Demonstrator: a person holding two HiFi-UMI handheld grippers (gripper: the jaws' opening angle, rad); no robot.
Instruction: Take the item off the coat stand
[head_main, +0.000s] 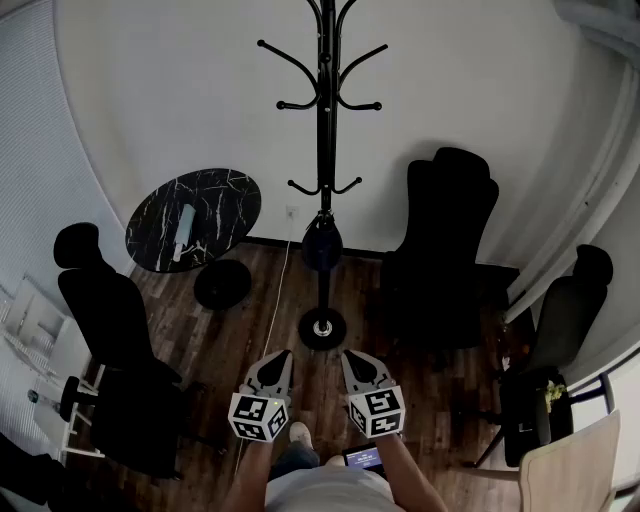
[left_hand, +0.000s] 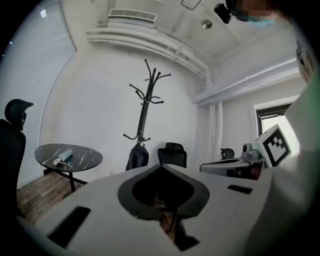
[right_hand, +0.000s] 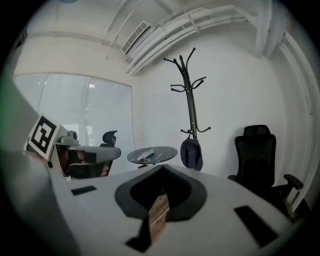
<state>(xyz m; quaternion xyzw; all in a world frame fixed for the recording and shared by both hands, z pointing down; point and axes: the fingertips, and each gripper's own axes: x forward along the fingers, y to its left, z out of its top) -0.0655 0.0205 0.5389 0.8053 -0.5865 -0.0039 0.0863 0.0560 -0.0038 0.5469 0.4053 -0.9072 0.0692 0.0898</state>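
Observation:
A black coat stand (head_main: 324, 120) rises by the far white wall, its round base (head_main: 322, 328) on the wood floor. A dark bag-like item (head_main: 322, 243) hangs from one of its low hooks. The same item shows in the left gripper view (left_hand: 137, 157) and in the right gripper view (right_hand: 192, 154). My left gripper (head_main: 280, 358) and right gripper (head_main: 351, 358) are held side by side low in the head view, well short of the stand. Both point toward it. Each has its jaws together with nothing between them.
A round black marble table (head_main: 215, 195) with a pale roll (head_main: 184, 224) on it stands left of the stand. Black office chairs sit at the right (head_main: 450, 240), left (head_main: 110, 320) and far right (head_main: 565, 320). A white cable (head_main: 276, 310) runs across the floor.

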